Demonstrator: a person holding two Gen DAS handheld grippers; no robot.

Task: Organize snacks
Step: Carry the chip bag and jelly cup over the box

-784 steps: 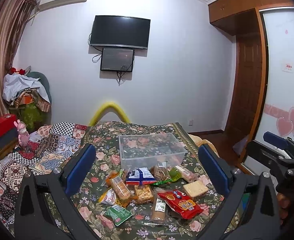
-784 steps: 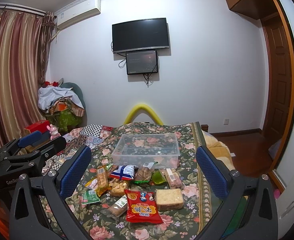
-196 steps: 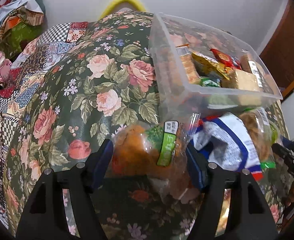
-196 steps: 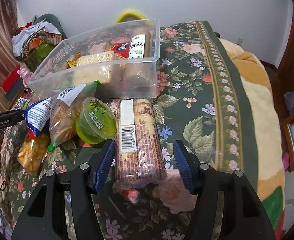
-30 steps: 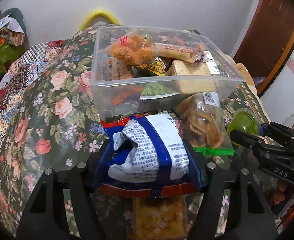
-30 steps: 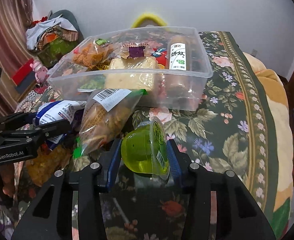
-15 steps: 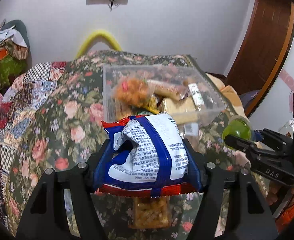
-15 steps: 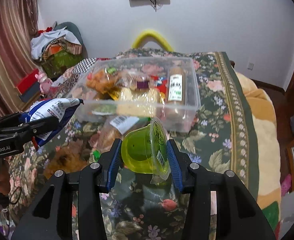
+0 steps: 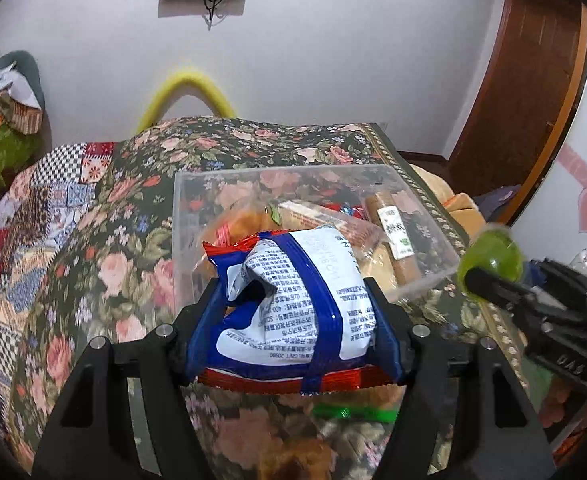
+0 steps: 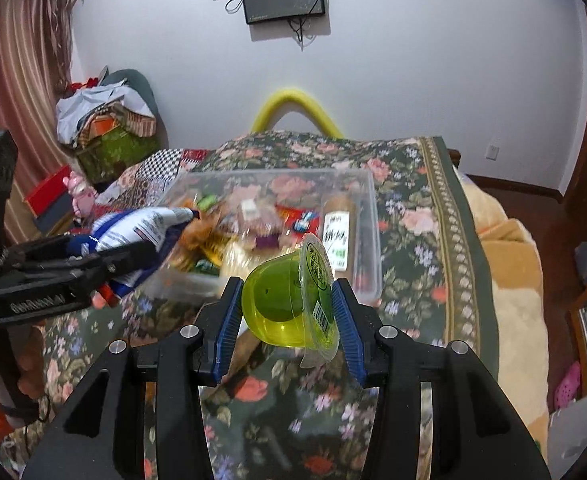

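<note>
The left gripper (image 9: 293,316) is clamped about half-wide on a blue-and-white snack bag (image 9: 293,308) with red crimped ends, its blue pads pressing the bag's two sides. The bag is puffy and creased, its printed back facing up; its long axis runs straight ahead along the fingers, one red end toward the camera and the other pointing out over a clear plastic bin (image 9: 181,216). The right gripper (image 10: 287,312) is closed narrow on a green jelly cup (image 10: 281,304), one pad on the cup's rounded bottom and the other against its sealed lid. The cup is translucent yellow-green and lies on its side, so its axis runs across the fingers, lid toward that gripper's right pad with the foil edge hanging below. Both snacks are held in the air above the floral bedspread (image 10: 425,216). Just ahead of and below both grippers, the bin holds packets already: a brown cylindrical biscuit roll (image 9: 393,232) with a white label lying lengthwise at the right, plus an orange snack bag and other wrappers. A green-tied packet (image 9: 353,414) lies on the bedspread beneath the left gripper.
</note>
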